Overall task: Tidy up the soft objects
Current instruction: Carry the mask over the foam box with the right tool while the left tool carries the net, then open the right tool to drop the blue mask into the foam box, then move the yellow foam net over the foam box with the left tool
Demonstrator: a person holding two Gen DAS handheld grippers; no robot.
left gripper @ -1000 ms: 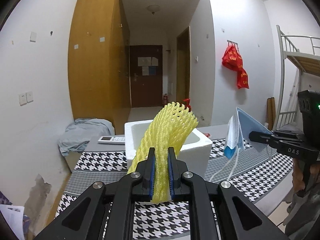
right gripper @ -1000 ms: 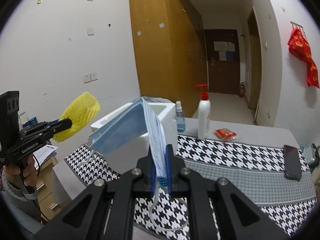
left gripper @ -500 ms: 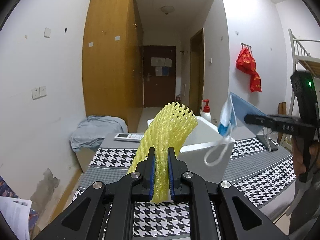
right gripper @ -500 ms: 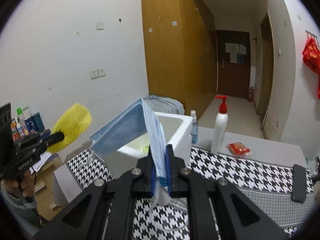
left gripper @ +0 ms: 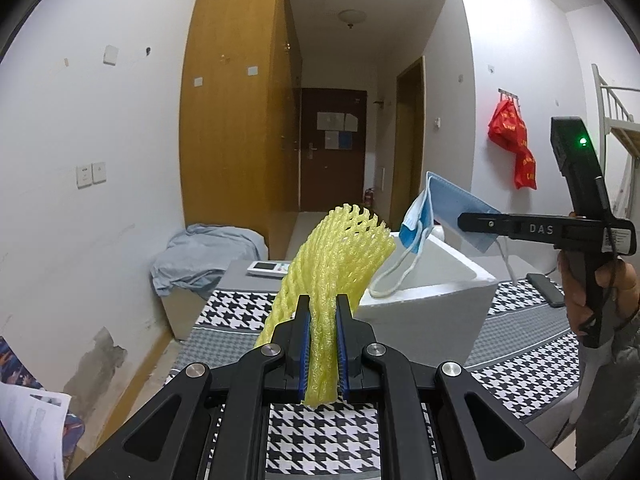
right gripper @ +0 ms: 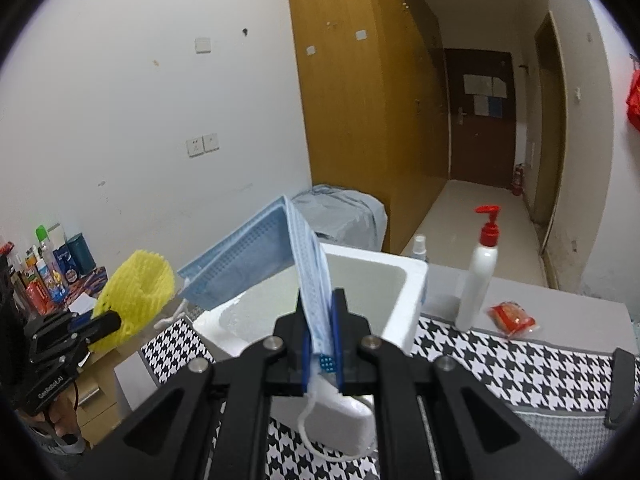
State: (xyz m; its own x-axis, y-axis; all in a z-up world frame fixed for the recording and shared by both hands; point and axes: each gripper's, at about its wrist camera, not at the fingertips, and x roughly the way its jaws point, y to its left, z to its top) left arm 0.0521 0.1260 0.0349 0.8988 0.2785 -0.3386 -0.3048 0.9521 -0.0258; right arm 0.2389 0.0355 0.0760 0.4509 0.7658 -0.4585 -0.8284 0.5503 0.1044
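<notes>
Your left tongs (left gripper: 322, 312) are clamped on the yellow foam net (left gripper: 336, 260), which sticks up and forward from between the pads, held in the air in front of the white foam box (left gripper: 432, 304). Your right tongs (right gripper: 320, 316) are pinched on the blue face mask (right gripper: 256, 256); it fans out to their left, with one ear loop (right gripper: 310, 424) hanging below the pads. From the left tongs' view the mask hangs right over the box's open top.

What shows of the box's inside, just ahead of the right tongs, looks plain white, but the mask covers part of it, so you can't tell all that's in there.

Compared with a second ago, your right tongs have carried the mask from off to the box's right side to above its opening. The net has barely shifted.

Readable writing: "DAS" on the side of your right tongs, "GenRobot.AI" on the left one. Right of the right tongs, past the box, a white pump bottle (right gripper: 478, 276) and a small red packet (right gripper: 512, 318) stand on the table (right gripper: 520, 360).
</notes>
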